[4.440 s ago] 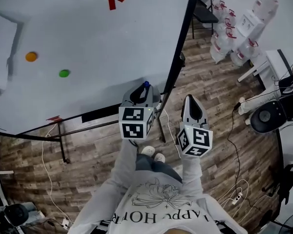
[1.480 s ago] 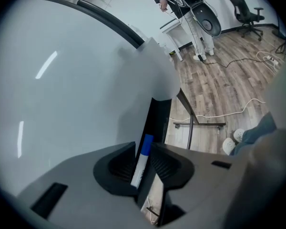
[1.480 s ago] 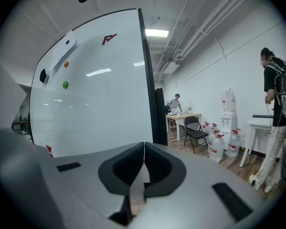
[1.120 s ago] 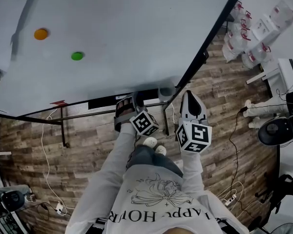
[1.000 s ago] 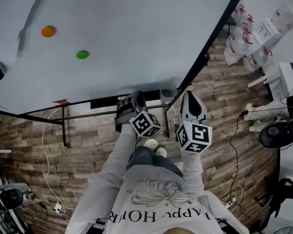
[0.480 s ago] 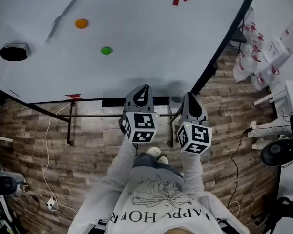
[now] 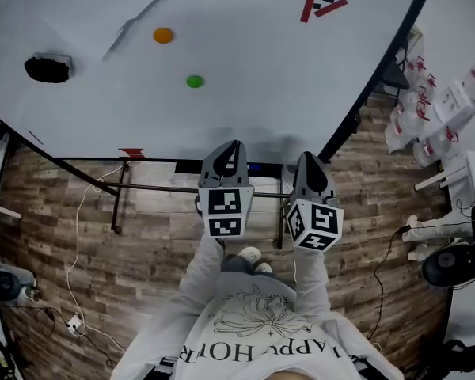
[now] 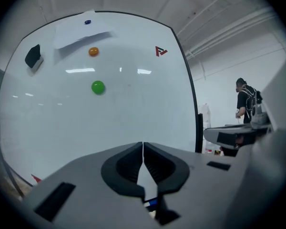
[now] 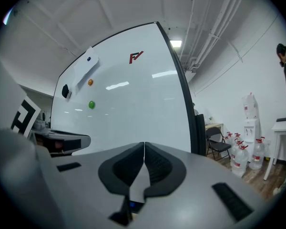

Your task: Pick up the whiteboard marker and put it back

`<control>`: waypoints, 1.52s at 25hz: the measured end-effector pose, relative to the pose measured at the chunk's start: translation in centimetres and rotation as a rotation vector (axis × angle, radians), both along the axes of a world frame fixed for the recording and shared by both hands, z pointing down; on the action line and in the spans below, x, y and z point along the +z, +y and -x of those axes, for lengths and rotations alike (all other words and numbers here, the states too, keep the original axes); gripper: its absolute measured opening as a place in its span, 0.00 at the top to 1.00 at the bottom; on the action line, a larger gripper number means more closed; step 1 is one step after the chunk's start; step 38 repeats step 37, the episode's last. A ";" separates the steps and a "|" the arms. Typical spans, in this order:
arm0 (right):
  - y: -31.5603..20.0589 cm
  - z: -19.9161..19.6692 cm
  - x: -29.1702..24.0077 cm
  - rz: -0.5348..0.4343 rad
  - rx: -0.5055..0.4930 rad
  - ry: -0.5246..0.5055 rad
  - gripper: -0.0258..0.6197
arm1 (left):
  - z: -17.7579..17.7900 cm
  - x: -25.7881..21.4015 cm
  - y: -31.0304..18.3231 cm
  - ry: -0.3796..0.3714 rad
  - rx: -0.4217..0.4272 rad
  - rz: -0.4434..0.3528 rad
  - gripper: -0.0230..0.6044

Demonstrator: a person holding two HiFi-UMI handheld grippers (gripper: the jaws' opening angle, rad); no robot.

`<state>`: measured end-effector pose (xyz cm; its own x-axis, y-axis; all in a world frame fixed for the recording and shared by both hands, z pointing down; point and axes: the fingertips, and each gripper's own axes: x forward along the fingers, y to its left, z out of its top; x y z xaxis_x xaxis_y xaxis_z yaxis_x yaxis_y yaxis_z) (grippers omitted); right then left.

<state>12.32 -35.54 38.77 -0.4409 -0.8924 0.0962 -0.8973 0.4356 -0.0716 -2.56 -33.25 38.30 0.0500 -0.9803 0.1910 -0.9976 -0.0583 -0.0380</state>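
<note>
Marker (image 7: 256, 167): apparently the blue bit lying on tray (image 7: 186, 167) under whiteboard (image 7: 245, 70), judged returned, between left tongs (image 7: 235, 146) and right tongs (image 7: 309, 159), both clenched empty; best drawn straight back, tips kept clear of tray.

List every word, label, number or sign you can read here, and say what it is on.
"APP" and "HO": part of the print on the person's shirt; the rest is unclear.
Red and black logo on the whiteboard: a mark, no readable letters.
Red label at the whiteboard's lower edge: too small to read.
Cubes on the left gripper and right gripper: square code markers only, no words.
</note>
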 end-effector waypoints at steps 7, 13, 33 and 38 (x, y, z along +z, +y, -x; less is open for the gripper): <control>0.2 0.5 -0.2 -0.003 -0.016 0.003 0.95 | 0.5 -0.4 0.6 0.010 -0.028 -0.011 0.95; 0.3 0.5 -0.5 -0.011 -0.023 0.012 0.96 | 0.3 -0.4 0.9 0.014 -0.032 -0.012 0.95; 0.6 0.4 -0.5 -0.010 -0.030 0.007 0.96 | -0.2 -0.7 1.4 -0.009 -0.030 -0.011 0.95; 0.6 0.4 -0.4 -0.009 -0.032 0.011 0.96 | -0.4 -0.5 1.4 -0.012 -0.027 -0.007 0.95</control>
